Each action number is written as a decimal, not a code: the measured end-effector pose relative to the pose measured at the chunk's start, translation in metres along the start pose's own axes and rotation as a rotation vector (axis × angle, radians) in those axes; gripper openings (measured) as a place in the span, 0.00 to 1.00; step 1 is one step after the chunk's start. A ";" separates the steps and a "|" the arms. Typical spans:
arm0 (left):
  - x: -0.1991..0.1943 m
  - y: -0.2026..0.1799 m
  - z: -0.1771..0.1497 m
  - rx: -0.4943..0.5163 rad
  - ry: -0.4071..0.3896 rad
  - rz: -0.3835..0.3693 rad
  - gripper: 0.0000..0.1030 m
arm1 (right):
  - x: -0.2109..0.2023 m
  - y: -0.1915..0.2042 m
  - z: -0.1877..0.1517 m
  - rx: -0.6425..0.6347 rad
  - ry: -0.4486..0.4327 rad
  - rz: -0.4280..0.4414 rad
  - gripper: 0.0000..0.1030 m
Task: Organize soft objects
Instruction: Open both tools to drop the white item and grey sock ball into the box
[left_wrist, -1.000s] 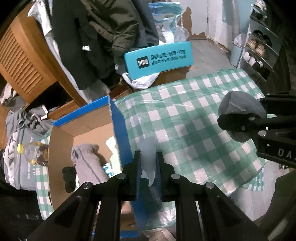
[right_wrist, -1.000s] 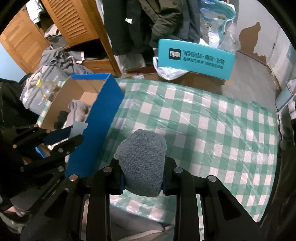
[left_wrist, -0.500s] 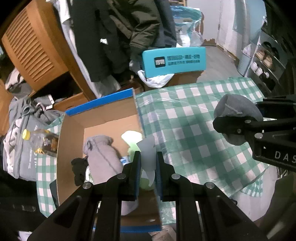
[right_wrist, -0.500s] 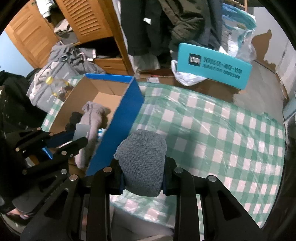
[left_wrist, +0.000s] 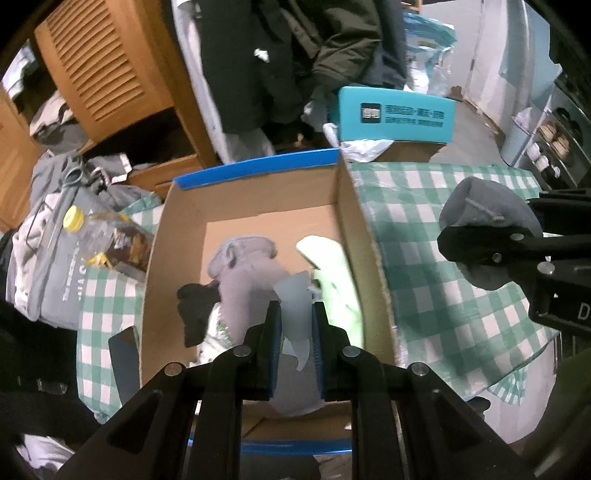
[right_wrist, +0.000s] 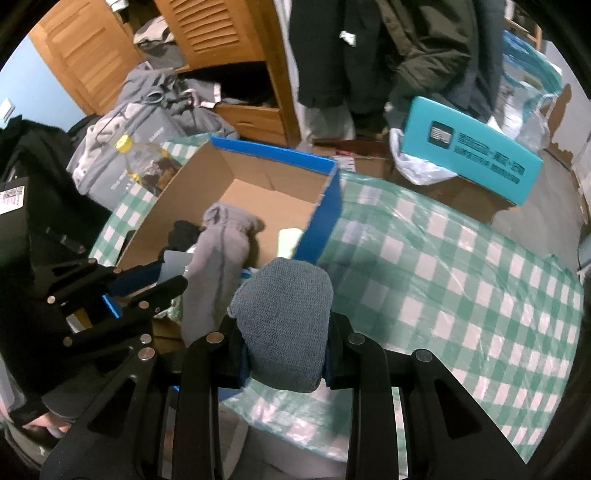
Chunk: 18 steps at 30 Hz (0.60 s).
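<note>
Behind the cardboard box (left_wrist: 255, 206) you've got a teal box (left_wrist: 397, 120) with a black square logo and printed lines too blurred to read. On your right claw (left_wrist: 491, 240), only a pale "D" shows.

Two hand-held grippers (left_wrist: 296, 325) (right_wrist: 284, 343), one cardboard box (left_wrist: 347, 218), one teal box (left_wrist: 397, 118) and one bottle (left_wrist: 107, 236) were in view.

Yellow-capped clear plastic bottle (left_wrist: 96, 236) lying left of fingers; teal printed rectangular box (left_wrist: 397, 116) leaning far ahead; dark coats (right_wrist: 388, 48) hanging beyond.
</note>
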<state>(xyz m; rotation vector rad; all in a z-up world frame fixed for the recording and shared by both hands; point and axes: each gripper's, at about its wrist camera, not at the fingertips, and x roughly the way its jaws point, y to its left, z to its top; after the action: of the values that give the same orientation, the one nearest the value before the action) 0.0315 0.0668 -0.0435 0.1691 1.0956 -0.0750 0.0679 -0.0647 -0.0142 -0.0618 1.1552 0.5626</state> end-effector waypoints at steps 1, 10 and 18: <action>0.001 0.005 -0.001 -0.007 0.003 0.004 0.15 | 0.003 0.004 0.002 -0.006 0.004 0.002 0.26; 0.013 0.037 -0.012 -0.064 0.029 0.012 0.15 | 0.032 0.039 0.015 -0.048 0.048 0.035 0.26; 0.024 0.048 -0.018 -0.093 0.058 0.007 0.17 | 0.058 0.049 0.019 -0.051 0.096 0.064 0.28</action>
<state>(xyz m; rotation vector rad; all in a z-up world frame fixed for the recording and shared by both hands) 0.0335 0.1182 -0.0677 0.0918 1.1539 -0.0127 0.0784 0.0062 -0.0451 -0.0962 1.2399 0.6517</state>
